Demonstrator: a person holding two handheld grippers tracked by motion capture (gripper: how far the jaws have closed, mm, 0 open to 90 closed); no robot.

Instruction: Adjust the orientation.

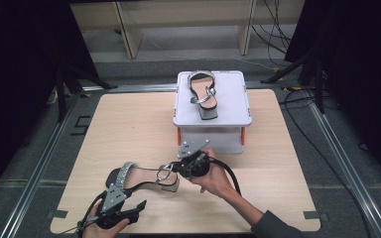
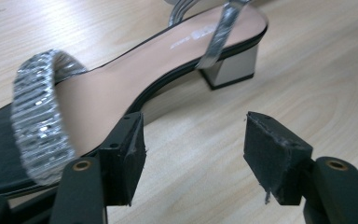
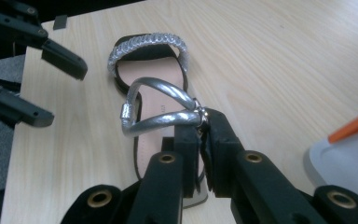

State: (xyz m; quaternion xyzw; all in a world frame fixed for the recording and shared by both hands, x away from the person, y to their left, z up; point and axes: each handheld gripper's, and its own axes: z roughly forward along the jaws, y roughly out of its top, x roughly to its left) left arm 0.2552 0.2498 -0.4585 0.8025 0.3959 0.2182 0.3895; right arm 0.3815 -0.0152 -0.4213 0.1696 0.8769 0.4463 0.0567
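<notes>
Silver-strapped sandal (image 3: 151, 112) (black-edged sole)

- near sandal (image 2: 135, 79): toe end cut by frame edge in left gripper view; ankle strap (image 2: 219, 35) runs out the top
- same sandal's heel end hidden behind right gripper (image 3: 204, 154) in right gripper view
- insole print (image 2: 193, 39) on that sandal too blurred to read
- grey stand (image 3: 349, 158) beside the sandal: cropped at frame edge in right gripper view

The stand (image 1: 212, 130) with a sandal (image 1: 203, 94) on top blocks the table's (image 1: 129, 124) far middle — open wood lies left and right of it. Near edge: second sandal (image 1: 144, 176) lies between both grippers.
</notes>
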